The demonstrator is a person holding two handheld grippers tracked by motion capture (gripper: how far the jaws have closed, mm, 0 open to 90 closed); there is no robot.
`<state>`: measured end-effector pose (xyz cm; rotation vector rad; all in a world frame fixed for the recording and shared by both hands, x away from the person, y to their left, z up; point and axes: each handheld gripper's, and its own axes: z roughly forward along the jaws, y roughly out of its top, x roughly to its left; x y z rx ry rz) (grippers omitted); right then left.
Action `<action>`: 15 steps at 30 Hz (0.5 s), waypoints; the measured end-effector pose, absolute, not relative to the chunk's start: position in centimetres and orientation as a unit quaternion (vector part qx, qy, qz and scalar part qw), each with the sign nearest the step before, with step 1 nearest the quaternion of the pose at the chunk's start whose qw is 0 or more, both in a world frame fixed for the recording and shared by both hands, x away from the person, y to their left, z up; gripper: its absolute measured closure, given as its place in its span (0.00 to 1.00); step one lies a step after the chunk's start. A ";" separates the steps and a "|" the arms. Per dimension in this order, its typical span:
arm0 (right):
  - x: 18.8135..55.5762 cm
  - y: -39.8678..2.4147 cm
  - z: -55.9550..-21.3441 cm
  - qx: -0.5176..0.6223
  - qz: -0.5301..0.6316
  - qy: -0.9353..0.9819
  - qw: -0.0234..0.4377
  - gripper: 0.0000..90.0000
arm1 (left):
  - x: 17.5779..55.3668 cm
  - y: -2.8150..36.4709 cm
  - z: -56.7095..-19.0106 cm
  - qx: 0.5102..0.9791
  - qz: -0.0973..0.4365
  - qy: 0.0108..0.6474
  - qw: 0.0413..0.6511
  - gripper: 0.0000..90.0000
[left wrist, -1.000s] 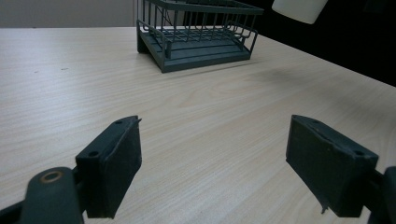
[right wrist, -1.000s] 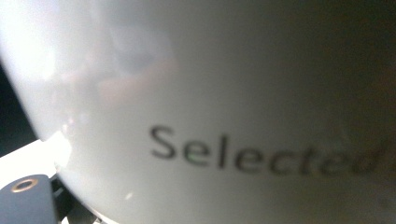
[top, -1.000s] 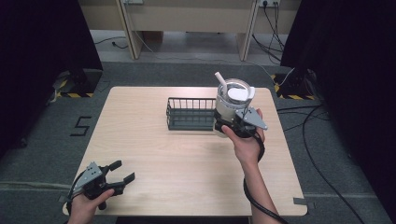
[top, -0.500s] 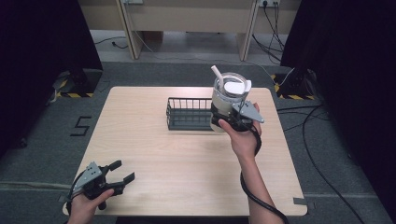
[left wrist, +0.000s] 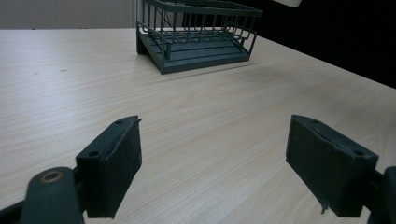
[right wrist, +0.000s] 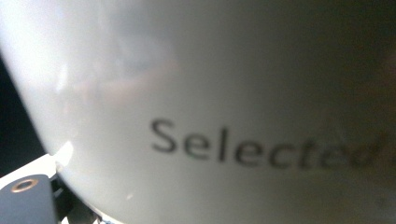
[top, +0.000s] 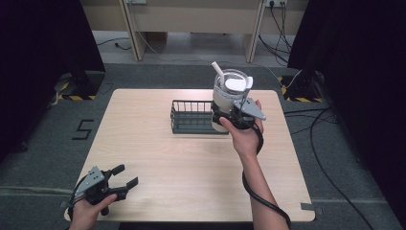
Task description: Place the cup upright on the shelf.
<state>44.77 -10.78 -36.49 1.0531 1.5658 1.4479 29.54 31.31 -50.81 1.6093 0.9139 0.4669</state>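
Right gripper (top: 229, 116), centre-right of the high view, clamps a cup (top: 229, 93) above the basket (top: 191, 117); left gripper (top: 119, 179), lower left, gapes empty.

table (top: 143, 143) is evenly lit from overhead with only soft shadows, and the room around it goes pretty dark. left gripper view is sharp up close. right gripper view is blurry, the white cup (right wrist: 210, 93) way too near, glare at upper left.

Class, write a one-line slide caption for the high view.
Right claw holds a white cup above the wire basket; left claw open.
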 end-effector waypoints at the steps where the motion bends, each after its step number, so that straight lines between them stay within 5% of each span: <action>1: 44.8 -10.7 -36.5 0.410 0.565 0.611 0.373 0.11 | 29.5 31.3 -50.8 0.688 0.200 0.391 0.578 0.19; 15: 46.0 -9.5 -36.1 0.411 0.570 0.611 0.366 0.11 | 29.5 31.3 -50.8 0.687 0.199 0.390 0.580 0.19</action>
